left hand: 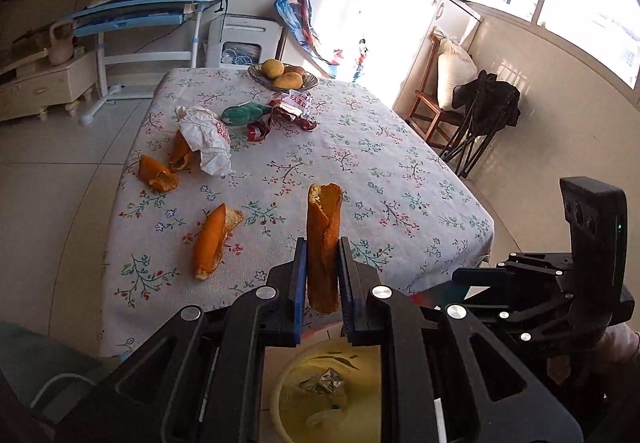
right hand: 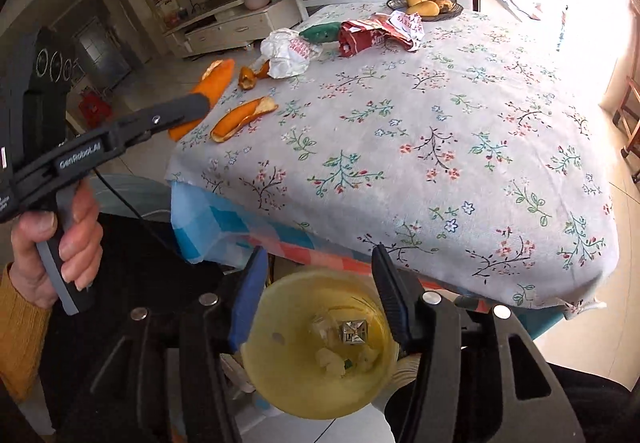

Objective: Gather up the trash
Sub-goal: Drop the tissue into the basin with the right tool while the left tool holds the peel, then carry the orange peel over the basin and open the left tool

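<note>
My left gripper (left hand: 323, 241) is shut on a long orange peel strip (left hand: 325, 211), held upright over the table's near edge. From the right wrist view it shows as the left gripper (right hand: 200, 105) with the peel (right hand: 212, 83) in it. My right gripper (right hand: 320, 255) stands open with nothing between its fingers, above a yellow bin (right hand: 260, 343) on the floor that holds a crumpled foil wrapper (right hand: 352, 331). On the floral tablecloth (left hand: 360, 171) lie more peels (left hand: 210, 243) (left hand: 158, 173), a crumpled white paper (left hand: 208, 135) and a red wrapper (left hand: 288, 111).
A bowl of fruit (left hand: 282, 77) stands at the table's far edge, with a green object (left hand: 244, 113) in front of it. A hand (right hand: 60, 243) in an orange sleeve grips the left handle. Beyond the table are a blue desk (left hand: 140, 11) and a wooden chair (left hand: 436, 103).
</note>
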A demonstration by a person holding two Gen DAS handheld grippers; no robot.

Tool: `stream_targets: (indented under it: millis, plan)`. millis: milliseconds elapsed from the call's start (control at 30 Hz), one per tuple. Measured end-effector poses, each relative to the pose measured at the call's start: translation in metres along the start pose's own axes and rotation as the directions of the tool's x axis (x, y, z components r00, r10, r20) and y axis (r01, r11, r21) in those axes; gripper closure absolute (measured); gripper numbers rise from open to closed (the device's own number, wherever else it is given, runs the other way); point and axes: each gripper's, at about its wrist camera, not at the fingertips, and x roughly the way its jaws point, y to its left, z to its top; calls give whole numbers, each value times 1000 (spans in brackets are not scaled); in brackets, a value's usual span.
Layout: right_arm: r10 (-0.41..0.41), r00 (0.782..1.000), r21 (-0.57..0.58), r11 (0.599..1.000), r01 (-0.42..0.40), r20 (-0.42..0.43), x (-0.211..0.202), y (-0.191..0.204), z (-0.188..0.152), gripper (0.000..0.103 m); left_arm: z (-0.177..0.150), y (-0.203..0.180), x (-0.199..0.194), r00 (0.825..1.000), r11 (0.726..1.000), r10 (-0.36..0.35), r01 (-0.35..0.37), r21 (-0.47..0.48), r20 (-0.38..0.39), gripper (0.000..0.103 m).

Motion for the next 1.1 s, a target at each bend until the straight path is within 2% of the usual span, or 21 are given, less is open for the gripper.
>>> stream_targets:
  millis: [233,367,433,467,500,567,633,900,1067,1100]
  plan:
    - [-81,993,53,996,76,88,-7,-26,31,45,-36,-29,6,994,997,-13,21,74,-104,88]
    - [-136,982,69,989,128,127,-1,-41,57,41,-58,-47,16,976,990,-35,63,124,-215,88]
    - [-163,977,74,985,154,136,5,-49,69,39,-71,-57,25,951,984,-60,108,143,-305,83]
    - [-181,974,73,982,172,138,10,-52,75,38,-77,-61,30,938,980,-51,113,163,-342,75]
    - [-200,970,71,979,191,140,14,-54,81,36,-83,-67,33,933,975,-22,99,197,-358,68]
    - [-222,965,69,974,215,136,25,-62,91,36,-93,-76,38,925,960,23,85,266,-379,64]
    - [-247,959,66,968,240,137,35,-70,100,33,-96,-79,40,925,950,54,68,304,-376,62]
    - [-330,938,117,941,318,103,75,-108,124,24,-84,-72,39,940,943,139,-30,331,-310,46]
    - [-346,935,115,935,337,76,94,-115,140,20,-76,-64,39,946,946,167,-74,316,-277,40]
    - [-352,933,110,933,343,77,97,-114,144,15,-74,-62,39,947,947,173,-83,310,-272,38]
